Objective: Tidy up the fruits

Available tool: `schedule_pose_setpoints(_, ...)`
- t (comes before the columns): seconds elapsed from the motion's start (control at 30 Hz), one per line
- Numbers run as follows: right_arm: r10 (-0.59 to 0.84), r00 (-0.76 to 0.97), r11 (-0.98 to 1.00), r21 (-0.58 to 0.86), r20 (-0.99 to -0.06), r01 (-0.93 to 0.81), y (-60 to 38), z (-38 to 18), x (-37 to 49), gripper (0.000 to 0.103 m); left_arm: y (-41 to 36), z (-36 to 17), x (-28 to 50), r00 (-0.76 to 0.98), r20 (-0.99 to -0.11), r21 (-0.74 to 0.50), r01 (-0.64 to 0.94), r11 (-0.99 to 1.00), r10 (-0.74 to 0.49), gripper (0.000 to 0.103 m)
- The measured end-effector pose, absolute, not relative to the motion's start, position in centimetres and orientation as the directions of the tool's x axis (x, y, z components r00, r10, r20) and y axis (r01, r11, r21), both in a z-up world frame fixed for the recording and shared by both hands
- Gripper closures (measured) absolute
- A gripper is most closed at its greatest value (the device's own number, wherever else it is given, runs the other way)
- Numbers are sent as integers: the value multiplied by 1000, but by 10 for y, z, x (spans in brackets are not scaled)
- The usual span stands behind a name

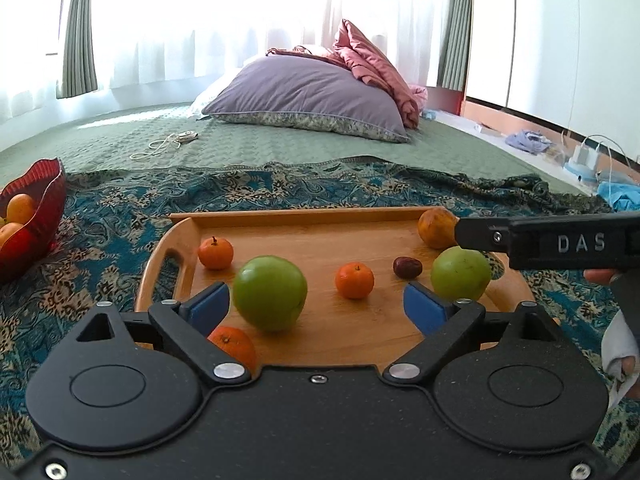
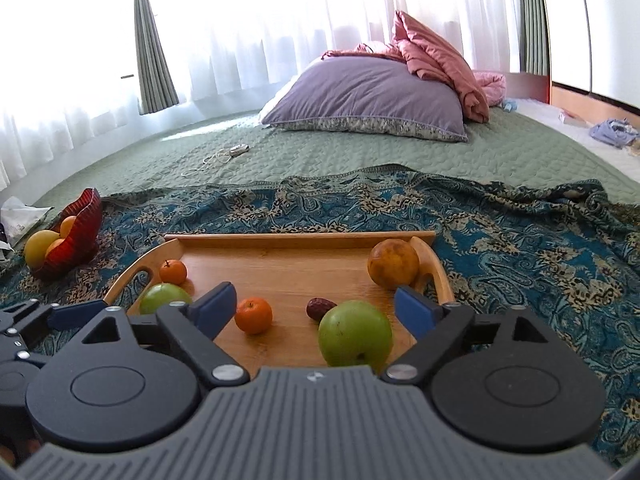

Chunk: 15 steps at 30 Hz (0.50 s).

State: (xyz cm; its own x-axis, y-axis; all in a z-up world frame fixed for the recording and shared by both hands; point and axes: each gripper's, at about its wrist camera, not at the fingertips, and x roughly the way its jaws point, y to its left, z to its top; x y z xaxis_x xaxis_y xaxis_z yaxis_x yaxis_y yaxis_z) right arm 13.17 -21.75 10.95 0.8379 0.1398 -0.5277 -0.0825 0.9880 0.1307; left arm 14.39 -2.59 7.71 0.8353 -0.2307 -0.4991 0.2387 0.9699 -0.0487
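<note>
Left gripper (image 1: 316, 306) spread, nothing pinched; right gripper (image 2: 314, 310) likewise. Wooden tray (image 1: 304, 216), long axis left–right, holds two green apples (image 1: 270, 298), three mandarins (image 1: 354, 280), a date (image 1: 407, 267), one orange (image 1: 436, 227). Red bowl (image 1: 44, 196) at left holds oranges.

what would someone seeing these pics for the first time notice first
The wooden tray on the blue patterned blanket draws the eye, with two green apples, one in front of each gripper, and small tangerines scattered between them. A red bowl holding more fruit sits off to the tray's left. Behind, a purple pillow lies on the green quilt under a bright window.
</note>
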Motion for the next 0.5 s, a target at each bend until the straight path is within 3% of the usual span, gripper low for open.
schedule_pose_setpoints(0.13, 121, 855, 992, 92, -504, -86, -216, 108, 117, 2, -21, 78, 134, 839, -496, -52, 231, 972, -226, 8)
schedule_pose_setpoints(0.5, 100, 872, 995, 46, -479, -90, -210, 98, 86, 0, -13, 68, 110, 832, -513, -53, 213, 976, -210, 8)
